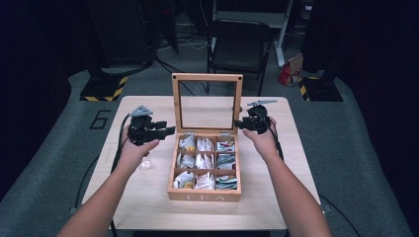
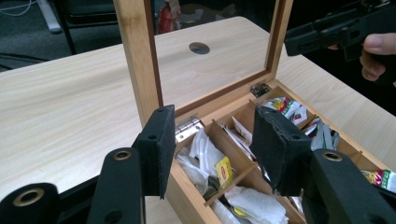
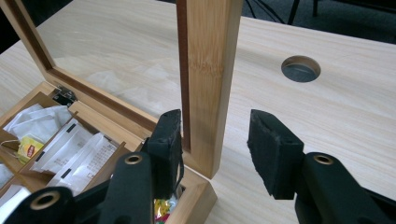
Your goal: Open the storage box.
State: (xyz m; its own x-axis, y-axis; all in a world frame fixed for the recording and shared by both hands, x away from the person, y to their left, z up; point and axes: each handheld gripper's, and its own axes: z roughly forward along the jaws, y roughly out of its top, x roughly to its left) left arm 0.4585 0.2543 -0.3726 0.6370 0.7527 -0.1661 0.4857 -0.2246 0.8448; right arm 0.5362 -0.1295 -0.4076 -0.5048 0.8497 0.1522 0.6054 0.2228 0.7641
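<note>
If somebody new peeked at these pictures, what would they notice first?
Probably the wooden tea box in the middle of the table, its glass lid standing straight up and its nine little compartments stuffed with tea bags. Next, the two black grippers: the left gripper and the right gripper, one at each side of the lid.

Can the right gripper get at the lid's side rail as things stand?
Probably yes: the right gripper already has that rail of the lid between its open fingers, with nothing in the way.
</note>
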